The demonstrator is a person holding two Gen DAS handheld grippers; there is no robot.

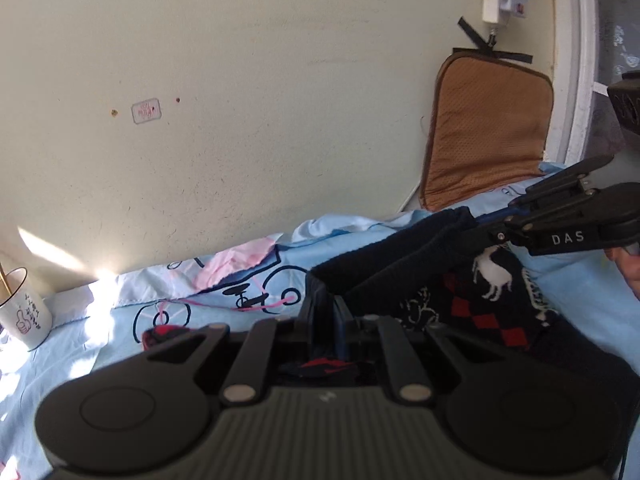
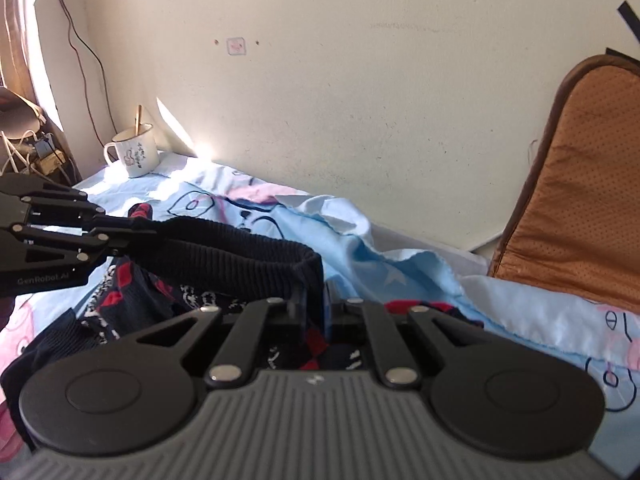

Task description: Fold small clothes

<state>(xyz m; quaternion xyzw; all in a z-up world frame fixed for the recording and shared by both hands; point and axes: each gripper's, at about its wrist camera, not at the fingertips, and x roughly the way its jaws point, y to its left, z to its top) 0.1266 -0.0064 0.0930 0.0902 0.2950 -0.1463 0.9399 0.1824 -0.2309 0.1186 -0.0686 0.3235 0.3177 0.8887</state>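
Both tongs, left [image 1: 325,312] and right [image 2: 316,304], pinch the sweater's [image 2: 224,256] dark edge, which stretches sideways between them, lifted.

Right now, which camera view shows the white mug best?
The right wrist view: the whole white mug stands by the wall on the bed sheet, its handle and rim visible. The left wrist view shows it only at the frame edge, partly cut off.

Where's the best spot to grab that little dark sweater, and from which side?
On the ribbed hem band of the sweater, one gripper near each end, coming in along the edge. The band is thick and lifts as a taut strip; the left gripper and right gripper already pinch it that way.
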